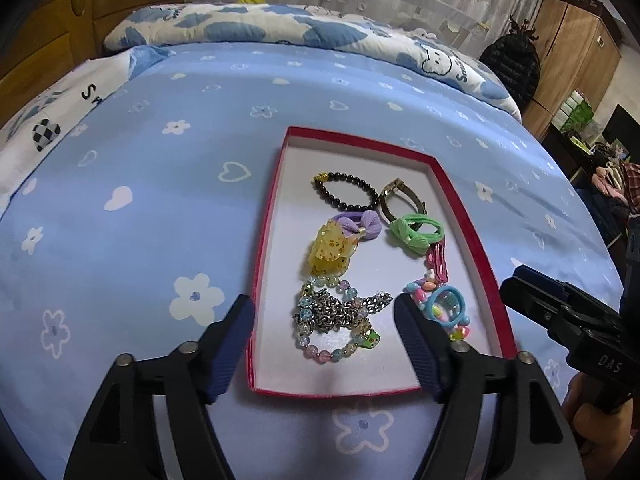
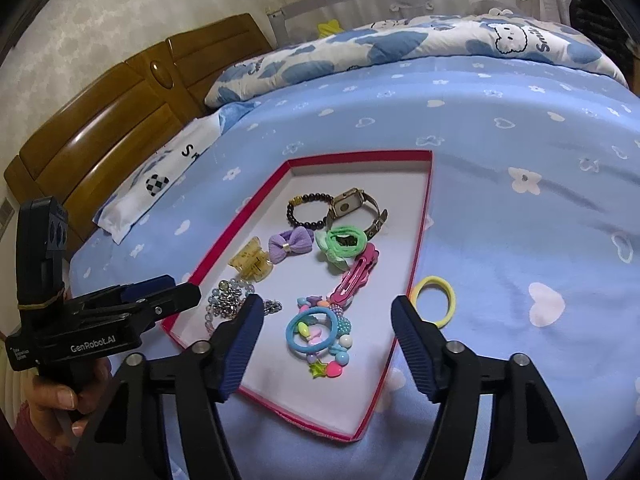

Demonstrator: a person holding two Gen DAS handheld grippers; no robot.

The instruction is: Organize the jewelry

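Lay on a blue flowered bedsheet point(image 1: 200, 128): a shallow red-rimmed box point(image 2: 420, 224) holding a black bead bracelet point(image 2: 306, 212), gold watch point(image 2: 352, 204), purple bow point(image 2: 290, 244), green hair tie point(image 2: 344, 242), pink clip point(image 2: 356, 274) and silver chain point(image 1: 340, 310). Rested just outside the box rim: a yellow hair tie point(image 2: 434, 300). Stood behind: wooden headboard point(image 2: 108, 136). Read "GenRobot.AI" on the left gripper point(image 1: 324, 344), "DAS" on the right gripper point(image 2: 328, 344). Gaped wide, both, gripping nothing.

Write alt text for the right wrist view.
A red-edged tray on a blue floral bedsheet holds bracelets, hair ties, clips and a watch; a yellow hair tie lies outside it. The right gripper hovers open.
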